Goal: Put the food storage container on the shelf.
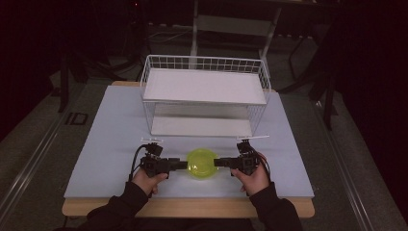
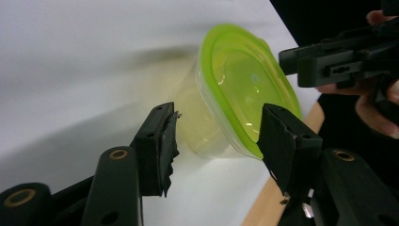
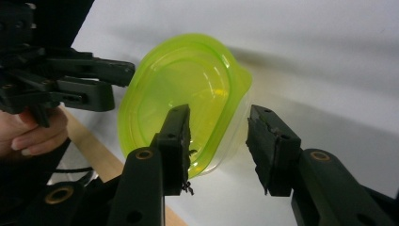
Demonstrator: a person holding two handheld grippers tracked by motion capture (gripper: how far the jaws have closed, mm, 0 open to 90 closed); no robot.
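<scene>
Sitting at the near edge of the table [image 1: 110,139], the person had a hand [image 1: 148,180] on the left gripper [image 1: 182,164] and the other hand [image 1: 252,179] on the right gripper [image 1: 217,162], both pointed inward at a lime-green lidded plastic container [image 1: 202,163] sitting on the pale tabletop between them, pretty close to the front edge. From the left gripper view, the left gripper [image 2: 217,136] had its jaws spread wide apart, one on each side of the container [image 2: 235,89], with the clear tub body and green lid rim sitting in the gap; couldn't really tell if either pad was touching it. Same deal in the right gripper view: the right gripper [image 3: 219,141] was released, jaws apart, straddling the container's [image 3: 183,94] edge, one jaw over the lid side and one out past the tub wall. So nothing was actually clamped on it. Each gripper view also caught the opposite gripper reaching toward the lid from the far side. Farther back, toward the far end of the table, stood a white wire-mesh basket rack [image 1: 204,96] with a flat white shelf on top and another panel underneath, well apart from the container. Beyond that it was just dark floor and some chair or stand legs.
</scene>
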